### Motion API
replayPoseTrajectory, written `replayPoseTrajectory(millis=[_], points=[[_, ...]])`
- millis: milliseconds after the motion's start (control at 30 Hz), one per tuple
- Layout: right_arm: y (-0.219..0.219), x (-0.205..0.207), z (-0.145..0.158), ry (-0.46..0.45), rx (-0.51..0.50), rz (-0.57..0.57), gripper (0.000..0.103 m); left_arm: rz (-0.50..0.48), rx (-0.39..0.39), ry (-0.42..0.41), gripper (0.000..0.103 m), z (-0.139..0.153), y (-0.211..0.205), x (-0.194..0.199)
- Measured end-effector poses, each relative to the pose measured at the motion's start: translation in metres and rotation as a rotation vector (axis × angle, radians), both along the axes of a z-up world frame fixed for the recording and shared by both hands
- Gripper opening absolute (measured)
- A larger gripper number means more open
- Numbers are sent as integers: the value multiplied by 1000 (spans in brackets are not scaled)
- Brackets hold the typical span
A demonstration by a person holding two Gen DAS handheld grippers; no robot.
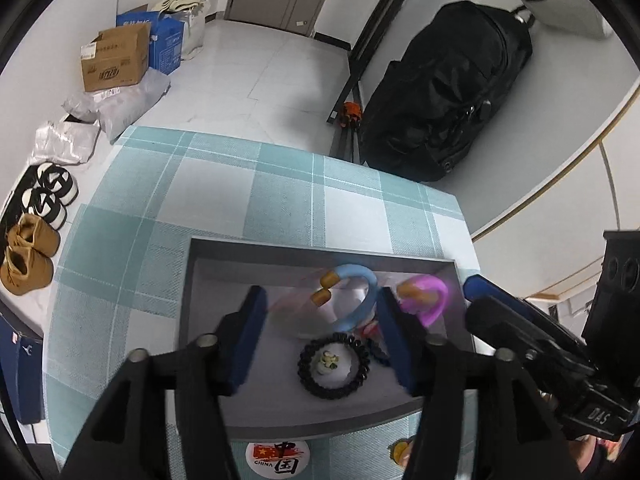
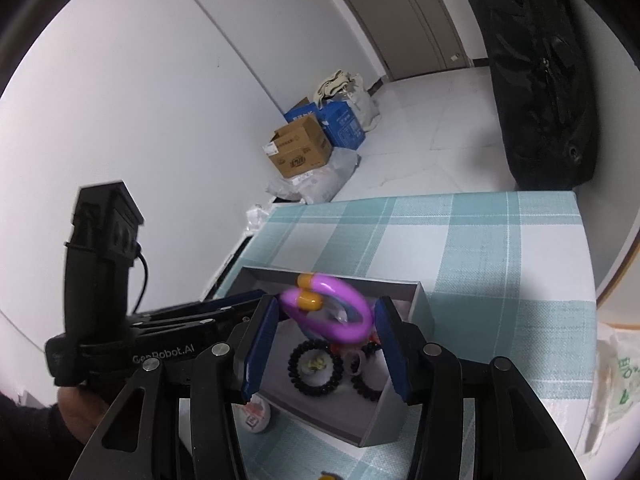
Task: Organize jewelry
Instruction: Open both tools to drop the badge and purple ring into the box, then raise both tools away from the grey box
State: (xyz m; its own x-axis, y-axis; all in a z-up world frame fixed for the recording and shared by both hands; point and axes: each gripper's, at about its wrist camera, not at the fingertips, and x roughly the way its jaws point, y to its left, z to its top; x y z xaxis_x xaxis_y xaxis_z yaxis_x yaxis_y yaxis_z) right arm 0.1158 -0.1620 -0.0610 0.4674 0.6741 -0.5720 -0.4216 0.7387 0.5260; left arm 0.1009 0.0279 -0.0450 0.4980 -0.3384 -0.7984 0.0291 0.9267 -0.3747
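Flanking bracelets (image 1: 354,300), tray (image 1: 320,250) walls close.

We record 1 table under a teal-and-white checked cloth (image 1: 256,184), bearing directly a grey open box (image 1: 320,246) holding jewelry, 1 round "CHINA" flag badge (image 1: 278,458) just beside the box's near wall, and, at the right edge, a printed plastic bag (image 2: 616,392).

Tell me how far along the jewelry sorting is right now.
Mostly boxed: the gray box already holds a black bead bracelet. In hand: the blue bangle and purple bangle sit blurred over the box between open left gripper and right gripper. Left: a yellow piece outside.
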Motion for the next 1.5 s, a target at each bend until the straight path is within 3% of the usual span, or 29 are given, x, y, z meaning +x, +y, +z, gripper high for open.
replayPoseTrajectory(millis=[67, 333, 667, 933, 1067, 1200, 1500], points=[[-2, -4, 4, -18, 4, -4, 61, -2, 4, -12, 56, 3, 1, -2], [-9, -18, 14, -25, -4, -26, 67, -6, 22, -39, 56, 12, 1, -13], [-14, -47, 21, -41, -51, -49, 75, 10, 159, -146, 56, 28, -1, -40], [-12, -67, 25, -55, -78, -69, 85, 12, 168, -165, 56, 29, 7, -60], [-11, -74, 17, -38, -100, -80, 87, 13, 152, -155, 57, 26, 12, -69], [-12, -81, 7, -20, -113, -91, 88, 12, 133, -131, 67, 22, 17, -75], [-4, -90, -15, 44, -170, -82, 92, -16, 117, -59, 74, 4, 22, -89]])
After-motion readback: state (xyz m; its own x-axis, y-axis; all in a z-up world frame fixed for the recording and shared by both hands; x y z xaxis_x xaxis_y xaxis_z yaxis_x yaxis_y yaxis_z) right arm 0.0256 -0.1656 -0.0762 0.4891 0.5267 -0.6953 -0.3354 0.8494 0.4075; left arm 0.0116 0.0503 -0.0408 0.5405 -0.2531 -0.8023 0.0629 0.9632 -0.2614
